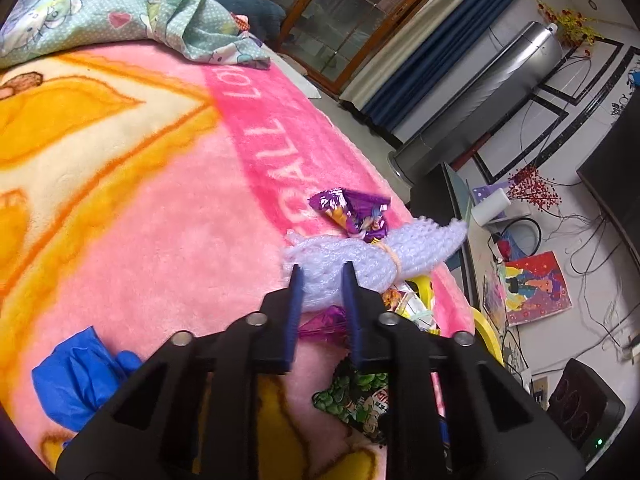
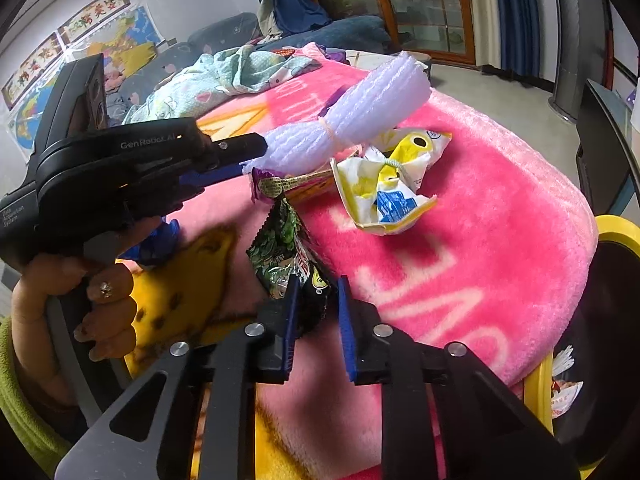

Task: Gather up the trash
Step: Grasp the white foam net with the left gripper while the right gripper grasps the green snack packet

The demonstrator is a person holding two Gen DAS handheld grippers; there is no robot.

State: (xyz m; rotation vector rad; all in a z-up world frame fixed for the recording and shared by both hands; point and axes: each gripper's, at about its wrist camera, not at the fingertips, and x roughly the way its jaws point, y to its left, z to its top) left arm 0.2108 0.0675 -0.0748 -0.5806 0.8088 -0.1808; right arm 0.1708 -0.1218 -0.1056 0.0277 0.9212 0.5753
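My left gripper [image 1: 322,270] is shut on one end of a lilac foam-net bundle [image 1: 360,260], tied with a rubber band, and holds it above the pink blanket [image 1: 160,220]; it also shows in the right wrist view [image 2: 352,120]. My right gripper [image 2: 316,284] has its jaws around the lower end of a green snack wrapper [image 2: 280,256], which also shows in the left wrist view [image 1: 356,400]. A purple wrapper [image 1: 356,210], a second purple wrapper [image 2: 292,184] and a crumpled yellow-white wrapper [image 2: 392,184] lie on the blanket.
A yellow bin [image 2: 616,236] with a black liner stands at the blanket's right edge, with trash in it. A blue glove [image 1: 76,372] lies at the left. A patterned quilt [image 1: 120,8] is bunched at the far end. A black cabinet [image 2: 600,140] stands beyond the edge.
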